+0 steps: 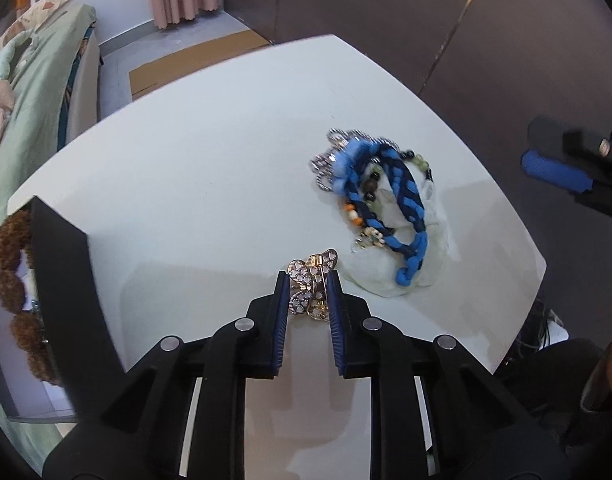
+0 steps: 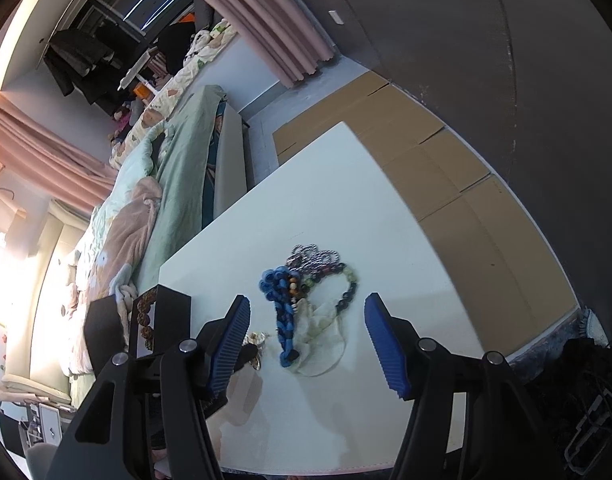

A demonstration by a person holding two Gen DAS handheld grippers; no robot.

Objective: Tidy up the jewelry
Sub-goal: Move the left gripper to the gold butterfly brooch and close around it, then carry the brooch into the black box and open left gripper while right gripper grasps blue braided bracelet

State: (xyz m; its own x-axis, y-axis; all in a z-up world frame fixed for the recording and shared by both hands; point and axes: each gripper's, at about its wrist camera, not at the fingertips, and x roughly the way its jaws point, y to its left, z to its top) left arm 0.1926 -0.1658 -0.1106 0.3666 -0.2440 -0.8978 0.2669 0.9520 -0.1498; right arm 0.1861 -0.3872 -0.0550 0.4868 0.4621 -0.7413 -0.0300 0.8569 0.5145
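The white surface [image 1: 209,168] carries a black box [image 1: 65,264] at its left edge (brown fuzzy balls show inside), and a tangle of blue braided cord, beads and silver chain [image 1: 380,196] lies on a pale cloth toward the right. Near the front, the left gripper [image 1: 309,294] is clamped on a gold butterfly brooch [image 1: 312,286] resting on the surface. The right gripper [image 2: 308,340] hangs open above the tangle.
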